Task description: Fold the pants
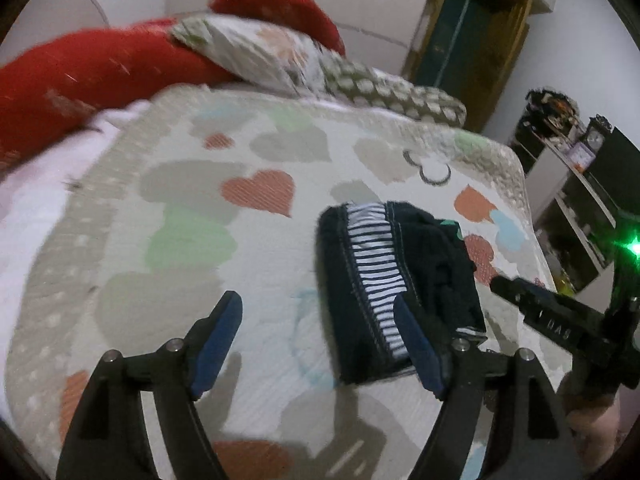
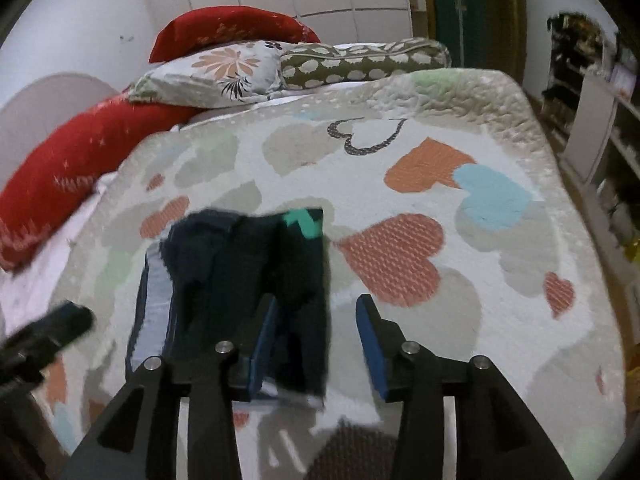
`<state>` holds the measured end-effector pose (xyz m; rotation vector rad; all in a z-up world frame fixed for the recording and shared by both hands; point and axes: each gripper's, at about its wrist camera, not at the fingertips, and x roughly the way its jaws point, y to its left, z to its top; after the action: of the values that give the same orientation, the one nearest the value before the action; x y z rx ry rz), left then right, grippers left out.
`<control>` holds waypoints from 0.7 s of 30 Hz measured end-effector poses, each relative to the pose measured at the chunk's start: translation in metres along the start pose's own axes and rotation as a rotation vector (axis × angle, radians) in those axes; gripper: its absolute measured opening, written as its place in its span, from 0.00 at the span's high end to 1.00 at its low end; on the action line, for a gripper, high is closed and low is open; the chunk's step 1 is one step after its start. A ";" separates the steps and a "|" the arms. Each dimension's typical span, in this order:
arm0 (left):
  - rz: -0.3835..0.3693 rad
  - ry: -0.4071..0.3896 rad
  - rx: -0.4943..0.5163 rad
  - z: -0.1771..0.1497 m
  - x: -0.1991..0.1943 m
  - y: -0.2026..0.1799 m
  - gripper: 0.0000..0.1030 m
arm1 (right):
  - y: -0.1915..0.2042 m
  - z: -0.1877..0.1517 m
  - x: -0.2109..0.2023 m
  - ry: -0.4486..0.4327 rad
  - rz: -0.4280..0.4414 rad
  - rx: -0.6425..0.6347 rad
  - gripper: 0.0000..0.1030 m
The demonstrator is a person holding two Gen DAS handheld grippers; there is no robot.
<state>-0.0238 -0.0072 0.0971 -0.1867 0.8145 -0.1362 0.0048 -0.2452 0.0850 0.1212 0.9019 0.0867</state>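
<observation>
We judge the fold nearly finished: the pants [image 2: 248, 288] lie as a compact dark-navy rectangle on the heart-print quilt [image 2: 440, 184], near its front edge, striped lining showing along 1 side. Our left gripper [image 1: 320, 344] and right gripper [image 2: 316, 344] both hang spread wide, holding nothing. The quilt looks soft and stitched; the pants' cloth is limp knit.

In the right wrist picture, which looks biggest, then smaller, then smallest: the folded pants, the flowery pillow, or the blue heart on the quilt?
1. Folded pants, biggest, though they lie nearest the camera.
2. Flowery pillow, farther away, so it may really be larger.
3. Blue heart, smallest.
</observation>
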 end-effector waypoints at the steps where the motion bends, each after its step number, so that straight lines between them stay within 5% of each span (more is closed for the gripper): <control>1: 0.021 -0.036 0.005 -0.004 -0.012 -0.001 0.22 | 0.001 -0.004 -0.004 -0.002 -0.010 -0.004 0.56; 8: 0.201 -0.342 0.083 -0.030 -0.090 -0.017 0.00 | 0.011 -0.042 -0.031 -0.009 -0.039 0.006 0.53; 12: 0.280 -0.464 0.162 -0.044 -0.129 -0.031 0.00 | 0.011 -0.061 -0.049 -0.021 -0.050 0.035 0.52; 15: 0.256 -0.459 0.172 -0.049 -0.144 -0.036 0.00 | 0.012 -0.073 -0.062 -0.040 -0.059 0.052 0.47; 21: 0.171 -0.300 0.141 -0.063 -0.146 -0.033 0.00 | 0.010 -0.097 -0.083 -0.051 -0.065 0.098 0.43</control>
<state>-0.1712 -0.0186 0.1655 -0.0031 0.5164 -0.0033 -0.1230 -0.2396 0.0917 0.1843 0.8590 -0.0205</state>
